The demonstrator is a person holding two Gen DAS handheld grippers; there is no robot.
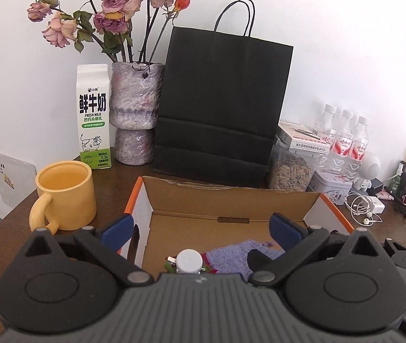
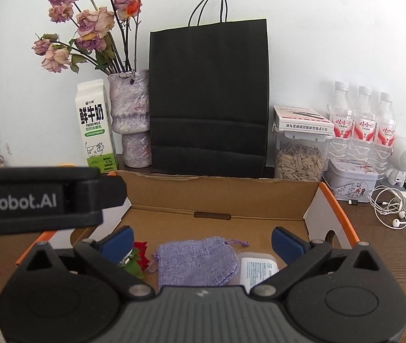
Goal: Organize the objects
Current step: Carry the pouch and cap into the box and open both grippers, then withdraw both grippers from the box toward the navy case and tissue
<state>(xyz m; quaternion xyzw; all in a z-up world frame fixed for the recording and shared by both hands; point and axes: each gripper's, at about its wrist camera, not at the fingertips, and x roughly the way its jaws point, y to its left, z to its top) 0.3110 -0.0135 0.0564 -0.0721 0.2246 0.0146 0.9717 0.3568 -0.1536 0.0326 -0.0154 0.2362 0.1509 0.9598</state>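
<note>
Corrugated cardboard box (image 2: 226, 197) holds a woven lilac pouch (image 2: 197, 263).

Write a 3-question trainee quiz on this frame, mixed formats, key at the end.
1. True or false: the purple pouch lies inside the cardboard box.
2. Multiple choice: what stands directly left of the black paper bag in the right wrist view? A) water bottles B) vase of dried roses C) yellow mug
3. Short answer: is anything clamped between the fingers of the right gripper or the left gripper?

Key:
1. True.
2. B, the vase.
3. No. Both stand wide open over the box, gripping nothing.
</note>
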